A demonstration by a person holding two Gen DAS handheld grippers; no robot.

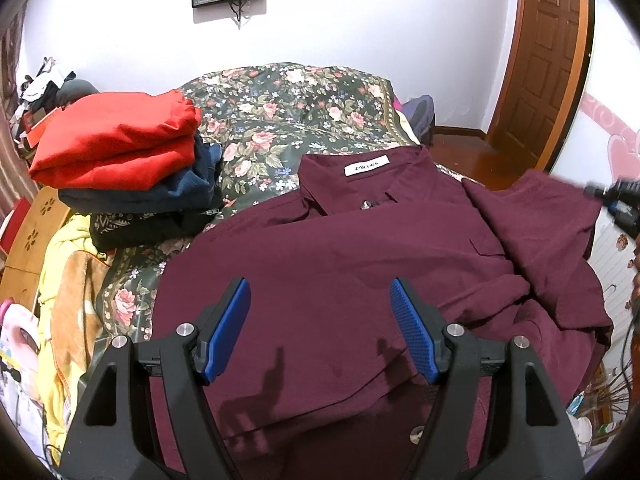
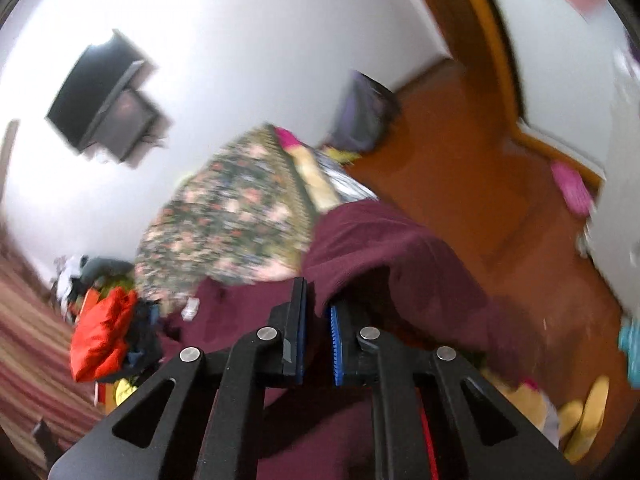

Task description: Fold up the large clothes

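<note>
Maroon shirt [image 1: 360, 264] sleeve pinched in the clamped right gripper [image 2: 318, 320], left gripper [image 1: 320, 332] hovering agape; carry sleeve flat across, avoid bunching.

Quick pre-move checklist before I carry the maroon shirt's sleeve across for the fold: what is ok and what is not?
1. Right gripper shut on maroon shirt cloth: ok; fabric sits between the pads.
2. Left gripper open, holding nothing, above the shirt body: ok.
3. Collar label facing up, collar at the far end: ok.
4. Shirt lying flat: not ok; wrinkles beside the lifted sleeve.
5. Folded clothes pile apart from the shirt: ok.
6. How much cloth is gripped: cannot tell; right view blurred.
</note>
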